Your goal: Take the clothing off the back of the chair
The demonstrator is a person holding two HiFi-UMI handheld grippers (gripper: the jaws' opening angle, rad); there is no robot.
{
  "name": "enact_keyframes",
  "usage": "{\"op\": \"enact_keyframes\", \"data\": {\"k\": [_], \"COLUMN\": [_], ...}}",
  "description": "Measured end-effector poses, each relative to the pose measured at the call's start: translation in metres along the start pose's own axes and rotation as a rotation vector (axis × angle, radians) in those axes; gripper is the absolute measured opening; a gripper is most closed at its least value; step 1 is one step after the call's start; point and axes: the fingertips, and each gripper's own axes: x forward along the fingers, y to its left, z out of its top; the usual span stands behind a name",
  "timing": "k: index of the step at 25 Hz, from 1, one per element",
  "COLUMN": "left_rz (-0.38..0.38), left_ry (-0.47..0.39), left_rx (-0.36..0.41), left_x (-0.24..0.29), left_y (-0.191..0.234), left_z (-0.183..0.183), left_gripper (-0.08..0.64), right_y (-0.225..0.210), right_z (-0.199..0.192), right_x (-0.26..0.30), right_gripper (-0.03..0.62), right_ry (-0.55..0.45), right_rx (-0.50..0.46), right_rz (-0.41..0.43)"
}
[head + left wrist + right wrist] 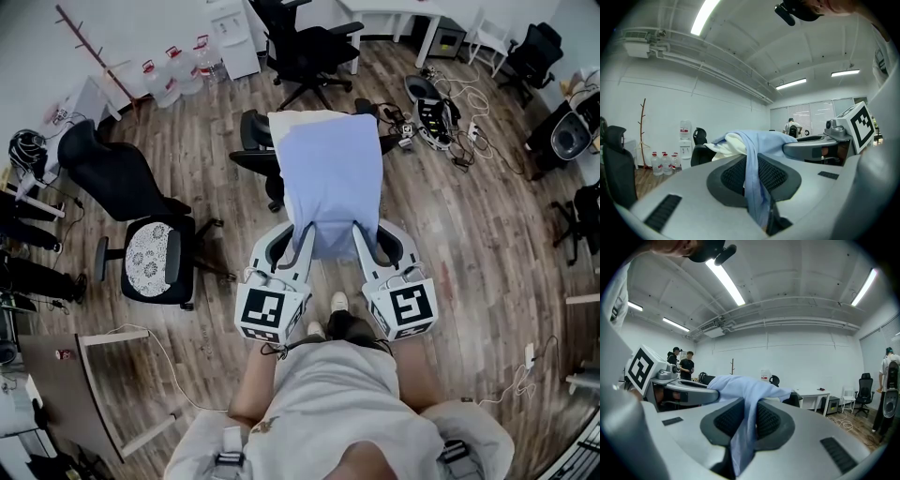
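A light blue garment (333, 178) hangs spread out over a black office chair (251, 155), covering its back. A cream garment (305, 119) shows under the blue one at its far edge. My left gripper (298, 239) is shut on the garment's near left edge. My right gripper (364, 239) is shut on its near right edge. In the left gripper view the blue cloth (757, 187) runs down between the dark pads (776, 173). In the right gripper view the cloth (743, 437) is pinched the same way. The chair's seat is hidden.
A second black chair with a patterned cushion (150, 253) stands to the left, and another black chair (305, 52) behind. Water bottles (178, 70) line the far wall. Cables and devices (436, 117) litter the floor at right. Two people (686, 364) stand far off.
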Motion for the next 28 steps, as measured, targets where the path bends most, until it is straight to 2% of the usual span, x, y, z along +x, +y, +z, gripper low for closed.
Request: {"op": "enact_keyframes", "data": {"k": [28], "left_rz": [-0.006], "left_ry": [-0.013], "left_rx": [0.004], "left_x": [-0.035], "left_y": [-0.025], "left_z": [-0.004], "left_gripper": [0.075], "right_y": [0.022], "right_z": [0.001], "right_x": [-0.038], "right_gripper": [0.071], "right_ry": [-0.020], "right_rx": [-0.014], "right_rz": [0.004]}}
